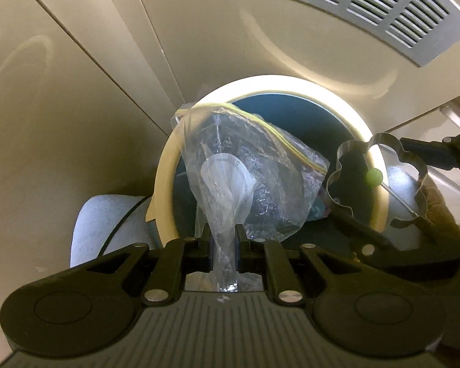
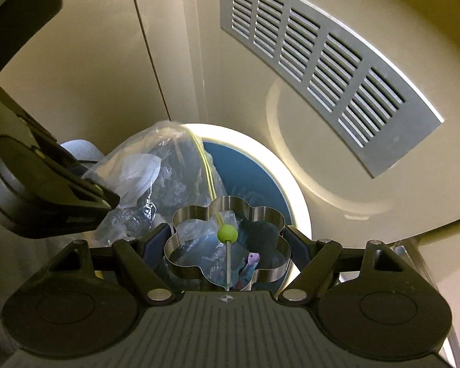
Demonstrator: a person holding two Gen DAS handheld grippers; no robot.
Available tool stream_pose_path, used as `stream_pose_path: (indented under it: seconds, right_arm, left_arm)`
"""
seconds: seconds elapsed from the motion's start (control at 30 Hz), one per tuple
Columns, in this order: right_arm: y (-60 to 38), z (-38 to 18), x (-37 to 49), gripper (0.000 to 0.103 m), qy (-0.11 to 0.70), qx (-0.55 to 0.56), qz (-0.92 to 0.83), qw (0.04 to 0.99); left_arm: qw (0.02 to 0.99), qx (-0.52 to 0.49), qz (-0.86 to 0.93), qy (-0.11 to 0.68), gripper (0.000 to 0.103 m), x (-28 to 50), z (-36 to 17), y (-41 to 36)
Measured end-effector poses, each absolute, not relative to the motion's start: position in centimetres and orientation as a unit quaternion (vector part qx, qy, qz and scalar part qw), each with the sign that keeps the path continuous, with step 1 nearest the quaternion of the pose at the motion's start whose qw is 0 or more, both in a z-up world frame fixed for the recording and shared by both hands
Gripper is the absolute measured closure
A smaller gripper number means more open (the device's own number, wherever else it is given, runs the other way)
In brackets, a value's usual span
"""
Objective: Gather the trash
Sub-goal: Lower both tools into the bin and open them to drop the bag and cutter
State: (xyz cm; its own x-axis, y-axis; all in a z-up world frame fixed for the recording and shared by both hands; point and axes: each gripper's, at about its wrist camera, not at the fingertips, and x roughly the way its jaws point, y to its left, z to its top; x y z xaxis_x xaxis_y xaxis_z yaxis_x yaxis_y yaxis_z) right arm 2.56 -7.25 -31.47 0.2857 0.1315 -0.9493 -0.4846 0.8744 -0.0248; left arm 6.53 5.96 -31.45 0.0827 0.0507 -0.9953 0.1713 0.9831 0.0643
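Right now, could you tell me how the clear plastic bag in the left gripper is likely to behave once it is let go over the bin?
The clear plastic bag looks floppy: it bunches where the left gripper pinches it and sags towards the bin. It seems light, thin film around crumpled scraps, so it may drift or catch the rim. It could also snag on the metal flower-shaped ring in the right gripper.

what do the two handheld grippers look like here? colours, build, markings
Both match. The left gripper and right gripper have black linkage arms with silver pivot pins, two round black caps, a grey ribbed base with a small crosshair mark, and dark blue finger pads. The left one's side carries small pale lettering, unreadable. No cables or sleeves visible.
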Motion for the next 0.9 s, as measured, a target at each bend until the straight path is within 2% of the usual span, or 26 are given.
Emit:
stream_pose_path:
  seconds: [0.73, 0.77, 0.8, 0.83, 0.9]
  right_arm:
    - [-6.7, -34.1, 3.8, 0.020, 0.580, -0.169, 0.186, 0.775]
    - [-6.6, -34.2, 3.8, 0.020, 0.581, -0.168, 0.184, 0.775]
    - [-6.6, -34.2, 3.8, 0.020, 0.582, -0.168, 0.182, 0.774]
    - [-6.6, -34.3, 3.8, 0.020, 0.583, -0.170, 0.181, 0.773]
    - [-6.6, -34.3, 3.7, 0.014, 0.585, -0.176, 0.179, 0.771]
  left_arm:
    - [0.720, 0.093, -0.025, 0.687, 0.089, 6.5, -33.4, 5.5]
    - [0.720, 0.092, -0.026, 0.687, 0.086, 6.5, -33.4, 5.5]
    - [0.722, 0.092, -0.027, 0.685, 0.074, 6.5, -33.4, 5.6]
    - [0.722, 0.094, -0.027, 0.684, 0.066, 6.5, -33.3, 5.7]
    - [0.729, 0.100, -0.021, 0.677, 0.029, 6.4, -33.0, 5.9]
